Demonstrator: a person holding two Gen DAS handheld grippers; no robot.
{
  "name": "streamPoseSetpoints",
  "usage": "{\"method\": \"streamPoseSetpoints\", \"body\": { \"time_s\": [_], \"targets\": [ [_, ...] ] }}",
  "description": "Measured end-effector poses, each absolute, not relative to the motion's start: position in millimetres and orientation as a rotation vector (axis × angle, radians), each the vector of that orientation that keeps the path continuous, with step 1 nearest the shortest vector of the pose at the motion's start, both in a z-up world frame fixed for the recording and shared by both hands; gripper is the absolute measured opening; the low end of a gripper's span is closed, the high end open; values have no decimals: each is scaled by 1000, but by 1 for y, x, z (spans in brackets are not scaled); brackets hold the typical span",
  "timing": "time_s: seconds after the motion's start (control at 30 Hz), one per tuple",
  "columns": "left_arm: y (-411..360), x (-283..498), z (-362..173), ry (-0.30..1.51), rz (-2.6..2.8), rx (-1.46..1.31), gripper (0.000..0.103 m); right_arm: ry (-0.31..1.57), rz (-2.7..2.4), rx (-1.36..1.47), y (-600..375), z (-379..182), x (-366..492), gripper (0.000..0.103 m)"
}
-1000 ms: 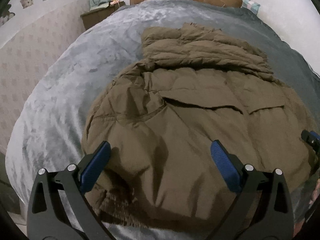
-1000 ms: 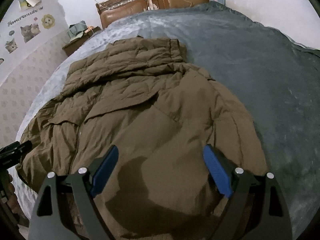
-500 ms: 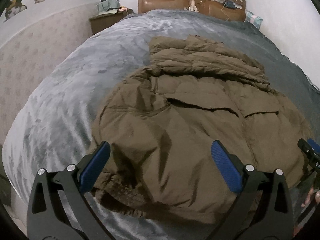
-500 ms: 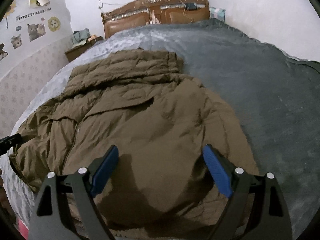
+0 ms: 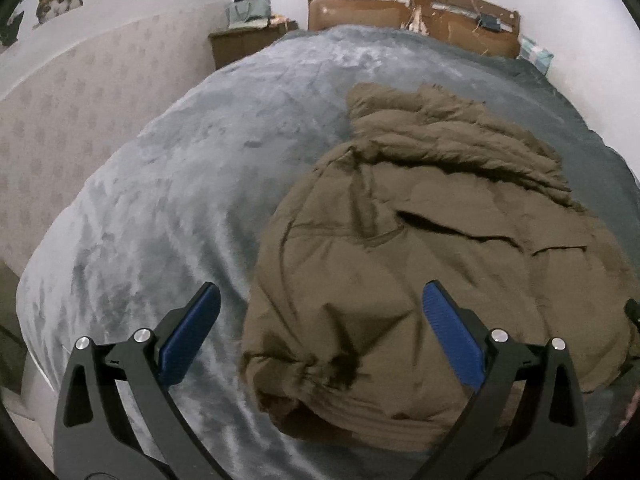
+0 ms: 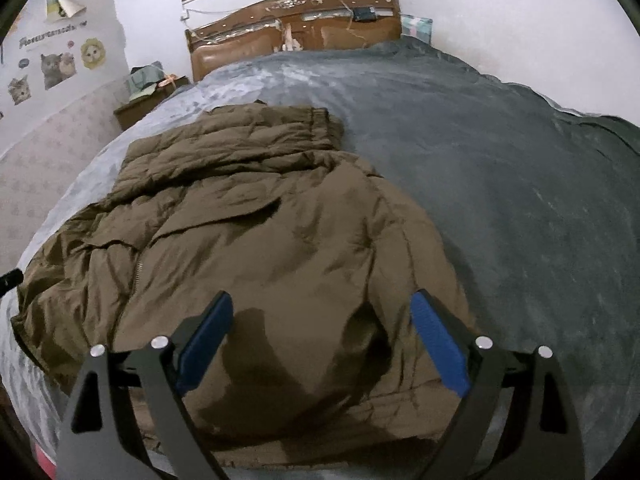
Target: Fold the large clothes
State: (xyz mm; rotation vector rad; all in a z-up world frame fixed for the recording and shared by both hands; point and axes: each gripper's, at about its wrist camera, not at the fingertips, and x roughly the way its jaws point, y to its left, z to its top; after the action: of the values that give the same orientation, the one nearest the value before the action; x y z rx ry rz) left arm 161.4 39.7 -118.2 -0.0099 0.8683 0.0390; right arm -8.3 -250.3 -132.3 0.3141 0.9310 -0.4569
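A large olive-brown padded jacket (image 5: 432, 248) lies spread on the grey bed, its collar end toward the headboard. It also shows in the right wrist view (image 6: 256, 216). My left gripper (image 5: 320, 332) is open and empty, above the jacket's near left hem corner. My right gripper (image 6: 322, 340) is open and empty, above the jacket's near right hem. The tip of the right gripper (image 5: 632, 312) shows at the right edge of the left wrist view. The tip of the left gripper (image 6: 10, 278) shows at the left edge of the right wrist view.
A grey plush blanket (image 6: 500, 168) covers the bed. A wooden headboard (image 6: 296, 28) stands at the far end. A nightstand (image 5: 248, 42) with clutter is at the far left by the papered wall (image 5: 72, 112). The bed's near left edge (image 5: 36, 360) drops off.
Both grippers have drawn back and lifted from the jacket. The left one has shifted left, so more bare blanket shows. Both stay open.
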Motion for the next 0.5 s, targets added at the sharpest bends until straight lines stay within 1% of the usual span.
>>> {"method": "streamPoseSetpoints", "body": {
  "time_s": [0.13, 0.3, 0.5],
  "targets": [
    [51, 169, -136, 925, 37, -22, 100, 921, -463, 323, -253, -134, -11, 91],
    [60, 164, -152, 951, 53, 1, 100, 922, -466, 292, -251, -131, -13, 91],
    [82, 158, -170, 993, 20, -87, 99, 918, -479, 260, -252, -124, -19, 91]
  ]
}}
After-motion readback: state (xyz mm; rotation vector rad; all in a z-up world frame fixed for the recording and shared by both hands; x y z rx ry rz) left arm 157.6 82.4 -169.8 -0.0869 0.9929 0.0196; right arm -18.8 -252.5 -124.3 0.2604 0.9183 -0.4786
